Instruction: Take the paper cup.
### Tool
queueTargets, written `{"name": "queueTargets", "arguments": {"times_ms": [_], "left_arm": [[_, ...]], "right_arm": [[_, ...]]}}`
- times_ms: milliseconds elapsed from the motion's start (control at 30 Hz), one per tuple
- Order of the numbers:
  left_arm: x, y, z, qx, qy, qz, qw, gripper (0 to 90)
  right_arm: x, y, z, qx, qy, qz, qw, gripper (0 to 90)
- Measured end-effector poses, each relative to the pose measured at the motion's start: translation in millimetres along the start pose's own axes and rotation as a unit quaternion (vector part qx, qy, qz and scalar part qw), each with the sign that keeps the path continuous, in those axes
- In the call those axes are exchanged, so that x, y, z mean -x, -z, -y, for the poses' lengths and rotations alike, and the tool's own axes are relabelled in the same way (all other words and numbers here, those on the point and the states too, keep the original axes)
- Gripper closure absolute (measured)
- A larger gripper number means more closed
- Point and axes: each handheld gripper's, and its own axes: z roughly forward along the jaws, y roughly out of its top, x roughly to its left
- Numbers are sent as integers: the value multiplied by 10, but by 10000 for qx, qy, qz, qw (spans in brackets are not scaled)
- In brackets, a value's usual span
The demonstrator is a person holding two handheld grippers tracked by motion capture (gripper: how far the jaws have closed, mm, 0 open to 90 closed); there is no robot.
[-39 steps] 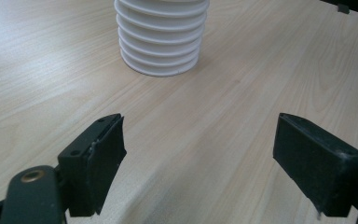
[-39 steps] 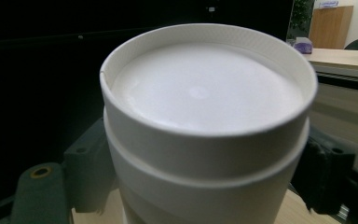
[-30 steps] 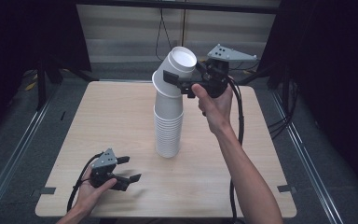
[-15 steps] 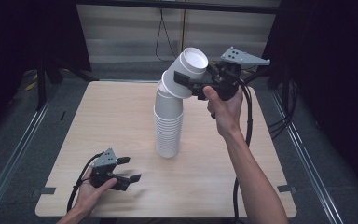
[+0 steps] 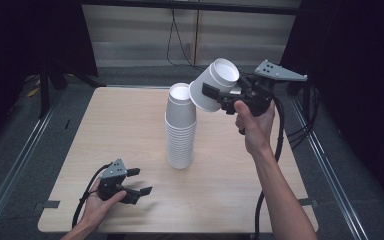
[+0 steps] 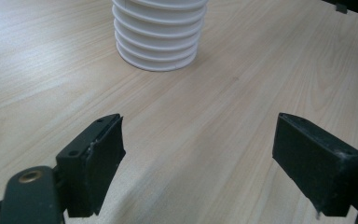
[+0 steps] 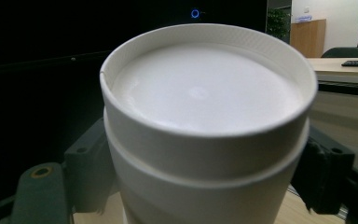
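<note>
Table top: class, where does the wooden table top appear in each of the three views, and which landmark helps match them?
High view: the table top fills the centre, under the stack of cups.
Left gripper view: nearly the whole picture; the stack stands at the top.
Right gripper view: slivers at the bottom edge, behind the white cup.
Shared landmark: its pale wood grain.

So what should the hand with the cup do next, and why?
Probably carry the held cup a bit farther from the stack and down toward the bare table. The right gripper clamps it tilted in the air, just off the stack's top, and the open left gripper rests away from it.
</note>
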Motion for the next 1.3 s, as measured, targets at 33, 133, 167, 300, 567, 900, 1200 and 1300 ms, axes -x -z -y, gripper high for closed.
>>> {"name": "queueTargets", "arguments": {"times_ms": [33,133,167,300,567,900,1200,1300], "left_arm": [[-1,0,0,-4,0,-5,10000,161],[-4,-18,7,-27,36,-5,10000,158],[-5,-30,10,-72,46,-3,10000,158],[-12,-43,-10,-49,41,29,10000,158],[-19,-3,-35,124,16,-30,9999,158],[54,-15,-153,387,59,202,9990,157],[86,-65,-253,537,-97,308,9980,163],[110,-91,-292,640,-206,304,9973,167]], "right_arm": [[5,27,2,7,6,14,10000,198],[20,96,8,-27,21,66,10000,197],[22,115,16,-41,25,95,9999,198],[29,179,71,-132,10,131,9998,198],[24,242,226,-314,-25,112,9994,198],[-47,300,536,-534,-99,-12,9985,197],[-108,291,759,-697,-238,-158,9972,196],[-107,268,842,-809,-226,-158,9963,195]]}}
